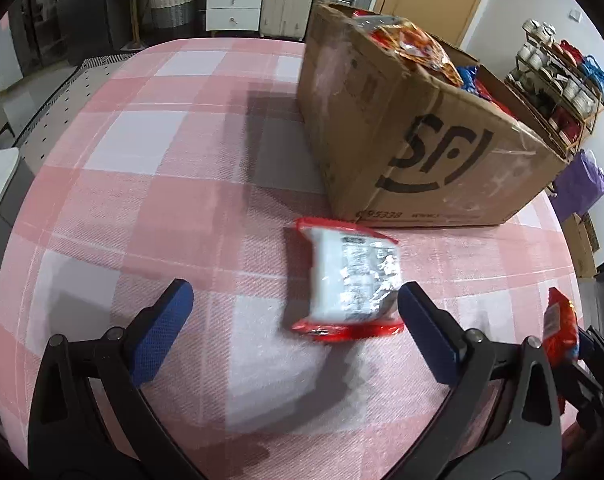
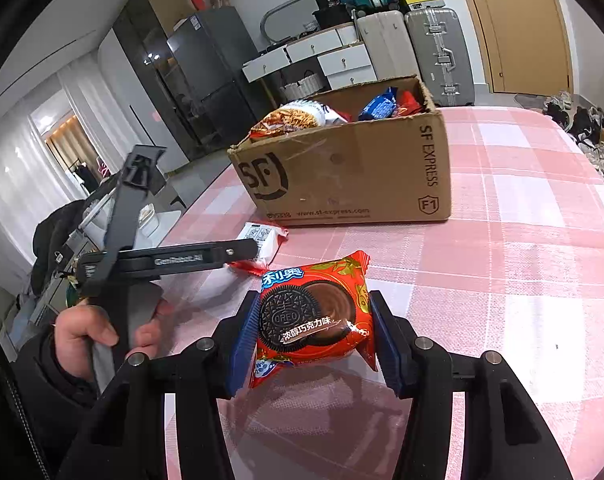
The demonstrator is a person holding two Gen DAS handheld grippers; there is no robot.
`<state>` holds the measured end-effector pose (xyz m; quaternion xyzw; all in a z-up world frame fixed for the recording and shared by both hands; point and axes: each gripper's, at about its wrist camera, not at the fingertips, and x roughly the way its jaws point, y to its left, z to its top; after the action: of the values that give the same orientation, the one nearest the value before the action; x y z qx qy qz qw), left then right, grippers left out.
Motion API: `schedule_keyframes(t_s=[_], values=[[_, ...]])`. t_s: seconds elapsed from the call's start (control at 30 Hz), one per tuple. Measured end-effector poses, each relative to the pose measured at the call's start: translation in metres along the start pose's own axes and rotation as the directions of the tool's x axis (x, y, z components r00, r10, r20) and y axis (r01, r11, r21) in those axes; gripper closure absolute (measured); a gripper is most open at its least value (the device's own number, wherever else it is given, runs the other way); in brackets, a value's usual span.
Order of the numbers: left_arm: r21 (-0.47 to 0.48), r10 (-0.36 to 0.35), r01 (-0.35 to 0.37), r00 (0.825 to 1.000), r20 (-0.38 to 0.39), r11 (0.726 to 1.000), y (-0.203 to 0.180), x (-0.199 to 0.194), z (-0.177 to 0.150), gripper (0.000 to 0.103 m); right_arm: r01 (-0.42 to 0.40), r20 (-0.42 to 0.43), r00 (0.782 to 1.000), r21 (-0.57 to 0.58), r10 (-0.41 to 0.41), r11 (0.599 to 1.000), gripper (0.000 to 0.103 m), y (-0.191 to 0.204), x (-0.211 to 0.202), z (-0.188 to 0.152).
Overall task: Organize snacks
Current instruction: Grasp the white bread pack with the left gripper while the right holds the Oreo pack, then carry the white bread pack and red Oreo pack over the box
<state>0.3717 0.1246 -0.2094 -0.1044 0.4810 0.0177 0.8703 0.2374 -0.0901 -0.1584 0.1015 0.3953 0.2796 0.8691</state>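
Observation:
A white snack packet with red ends (image 1: 348,280) lies flat on the pink checked tablecloth (image 1: 150,184), just in front of the cardboard box (image 1: 422,152). My left gripper (image 1: 294,304) hovers above it, open wide, its right pad near the packet's right edge and its left pad well clear. My right gripper (image 2: 314,336) is shut on a red Oreo packet (image 2: 314,316), held up off the table. That Oreo packet (image 1: 560,328) also shows at the right edge of the left wrist view. The white packet (image 2: 262,240) and the box (image 2: 354,168) of snacks appear beyond it, with the left gripper reaching over the packet.
The box holds several snack bags, among them a noodle bag (image 2: 298,120) and a blue packet (image 2: 378,106). A hand (image 2: 90,328) grips the left tool. A shoe rack (image 1: 558,76) stands off the table's right. Drawers and suitcases (image 2: 438,52) line the back wall.

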Motion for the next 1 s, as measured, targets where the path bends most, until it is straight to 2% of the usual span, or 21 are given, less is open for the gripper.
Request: schedule_keyframes(t_s=[0.13, 0.2, 0.27, 0.3, 0.37, 0.4, 0.43, 0.7, 1.0], values=[[0.018, 0.012, -0.012, 1.0, -0.017, 1.0, -0.01, 0.01, 0.003, 0.002, -0.002, 0.007, 1.0, 0.013, 0.002, 1.0, 0.05, -0.003, -0.004, -0.003], [0.026, 0.028, -0.028, 1.0, -0.012, 0.999, -0.013, 0.012, 0.005, 0.008, -0.003, 0.011, 1.0, 0.02, 0.003, 1.0, 0.05, -0.006, -0.007, -0.004], [0.04, 0.031, -0.031, 1.0, -0.002, 0.999, -0.016, 0.011, 0.006, 0.019, -0.001, 0.015, 1.0, 0.029, 0.0, 1.0, 0.05, -0.007, -0.01, -0.004], [0.04, 0.035, -0.035, 0.999, -0.003, 0.999, -0.016, 0.01, 0.005, 0.029, -0.001, 0.015, 1.0, 0.034, 0.0, 0.999, 0.05, -0.007, -0.011, -0.004], [0.03, 0.001, -0.001, 1.0, -0.004, 1.0, -0.012, 0.005, 0.006, 0.057, -0.002, 0.017, 1.0, 0.037, 0.002, 0.999, 0.05, -0.006, -0.016, -0.003], [0.024, -0.027, 0.027, 1.0, -0.008, 0.999, -0.01, 0.003, 0.006, 0.06, 0.0, 0.02, 1.0, 0.032, 0.0, 0.999, 0.05, -0.004, -0.018, -0.003], [0.023, -0.047, 0.048, 0.999, -0.013, 0.999, -0.008, 0.002, 0.007, 0.061, 0.0, 0.024, 1.0, 0.029, -0.001, 1.0, 0.05, -0.003, -0.02, -0.002], [0.037, -0.047, 0.046, 0.998, 0.031, 0.998, -0.002, -0.029, -0.01, 0.061, 0.0, 0.066, 0.998, 0.012, -0.001, 1.0, 0.05, 0.011, -0.041, -0.002], [0.083, -0.097, 0.09, 0.991, 0.089, 0.992, -0.016, -0.08, -0.029, 0.061, 0.001, 0.097, 0.995, -0.02, 0.001, 1.0, 0.049, 0.031, -0.058, 0.002]])
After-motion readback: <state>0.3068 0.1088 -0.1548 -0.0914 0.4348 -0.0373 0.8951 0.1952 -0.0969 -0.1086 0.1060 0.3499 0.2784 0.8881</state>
